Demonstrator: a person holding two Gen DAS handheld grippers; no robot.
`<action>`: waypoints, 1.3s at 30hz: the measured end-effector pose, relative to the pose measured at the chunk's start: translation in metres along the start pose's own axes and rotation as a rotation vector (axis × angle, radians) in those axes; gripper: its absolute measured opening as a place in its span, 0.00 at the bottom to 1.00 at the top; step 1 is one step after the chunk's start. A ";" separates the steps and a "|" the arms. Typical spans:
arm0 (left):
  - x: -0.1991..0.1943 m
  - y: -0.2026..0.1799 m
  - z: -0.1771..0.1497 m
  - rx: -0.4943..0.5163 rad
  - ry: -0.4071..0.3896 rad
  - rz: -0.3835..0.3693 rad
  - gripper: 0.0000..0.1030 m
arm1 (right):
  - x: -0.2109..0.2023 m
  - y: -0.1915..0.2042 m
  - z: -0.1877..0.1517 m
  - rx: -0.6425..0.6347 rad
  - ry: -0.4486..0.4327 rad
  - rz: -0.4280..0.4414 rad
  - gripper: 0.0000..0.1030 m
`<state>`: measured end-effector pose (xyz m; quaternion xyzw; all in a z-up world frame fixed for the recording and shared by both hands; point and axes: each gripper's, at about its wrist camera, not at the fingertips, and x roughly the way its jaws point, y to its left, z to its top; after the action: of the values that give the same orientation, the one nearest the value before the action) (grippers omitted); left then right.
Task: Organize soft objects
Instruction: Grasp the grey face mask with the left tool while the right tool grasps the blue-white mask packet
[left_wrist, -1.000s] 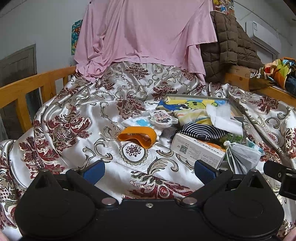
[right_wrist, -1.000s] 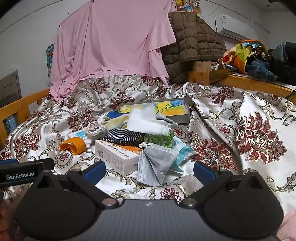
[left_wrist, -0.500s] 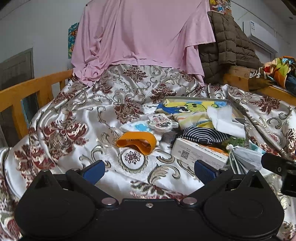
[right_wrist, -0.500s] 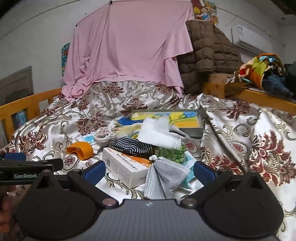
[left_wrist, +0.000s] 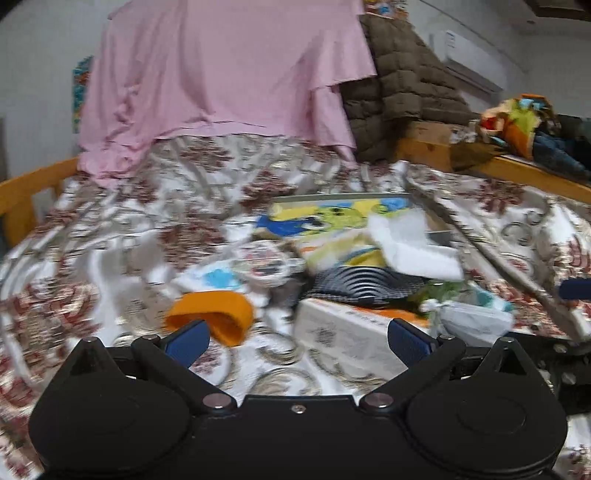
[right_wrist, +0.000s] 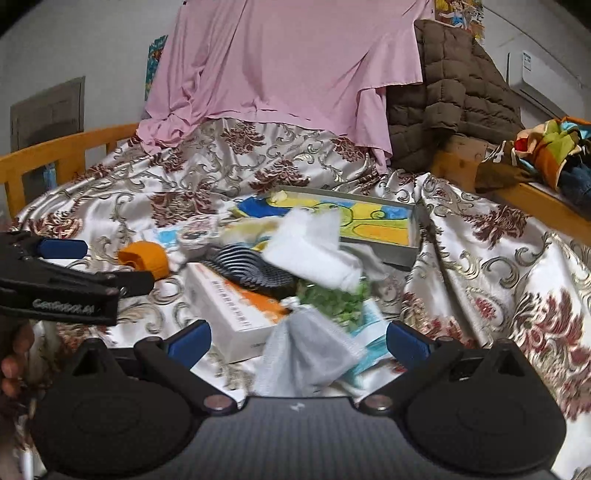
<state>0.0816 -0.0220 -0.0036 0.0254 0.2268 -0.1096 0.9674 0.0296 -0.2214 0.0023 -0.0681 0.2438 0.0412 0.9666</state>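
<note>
A heap of soft things lies on a floral satin bedspread (right_wrist: 498, 258). In it are an orange band (left_wrist: 218, 317), a striped dark cloth (left_wrist: 365, 282), a white folded cloth (right_wrist: 314, 251), a grey face mask (right_wrist: 306, 350) and a white carton (right_wrist: 229, 310). Behind them a flat grey box (right_wrist: 406, 229) holds a yellow and blue cartoon cloth (left_wrist: 332, 218). My left gripper (left_wrist: 295, 338) is open, just short of the orange band and the carton. My right gripper (right_wrist: 297, 338) is open too, with the grey mask lying between its fingers. The left gripper also shows at the left edge of the right wrist view.
A pink sheet (right_wrist: 288, 66) hangs at the head of the bed beside a brown quilted jacket (right_wrist: 454, 96). A wooden bed rail (right_wrist: 55, 151) runs along the left. On the right a wooden ledge (right_wrist: 535, 195) holds bright clothes (right_wrist: 550, 147). Bare bedspread lies left and right of the heap.
Both grippers have moved forward towards the heap. The orange band and the carton now sit close to the left fingers, and the grey mask lies between the right fingers. Both stayed open.
</note>
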 end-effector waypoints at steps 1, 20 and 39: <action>0.003 -0.002 0.001 0.007 0.000 -0.028 0.99 | 0.003 -0.006 0.003 -0.006 0.009 0.005 1.00; 0.050 -0.076 -0.019 0.004 0.192 -0.389 0.99 | 0.072 -0.091 0.017 0.133 0.132 0.120 0.96; 0.094 -0.077 -0.036 -0.297 0.322 -0.425 0.81 | 0.105 -0.091 0.002 0.146 0.256 0.112 0.62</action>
<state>0.1307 -0.1118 -0.0776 -0.1474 0.3910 -0.2698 0.8675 0.1332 -0.3062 -0.0360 0.0113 0.3708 0.0679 0.9262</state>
